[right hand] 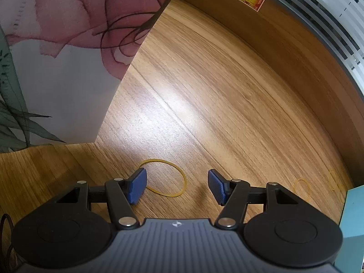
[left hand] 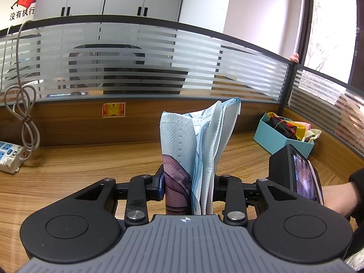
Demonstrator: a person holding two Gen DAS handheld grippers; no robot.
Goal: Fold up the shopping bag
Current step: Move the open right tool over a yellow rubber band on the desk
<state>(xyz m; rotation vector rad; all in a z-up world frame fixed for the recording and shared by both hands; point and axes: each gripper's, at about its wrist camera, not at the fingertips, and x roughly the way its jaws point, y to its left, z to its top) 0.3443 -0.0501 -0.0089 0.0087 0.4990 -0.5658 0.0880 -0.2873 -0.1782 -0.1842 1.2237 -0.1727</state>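
pale blue and white, the folded shopping bag [left hand: 200, 150] stands upright, clamped between the pads of the left claw [left hand: 188, 187] above the wooden counter [left hand: 79, 166]. its printed pink flower side fills the upper left of the right wrist view. the right claw [right hand: 177, 186] points down at the counter with its blue pads apart, gripping nothing; a yellow rubber band [right hand: 167, 174] lies on the wood just beyond and between them. more bands [right hand: 302, 187] lie near a teal box [left hand: 282, 136] at the counter's far right corner. a power strip [left hand: 10, 157] sits at its left edge.
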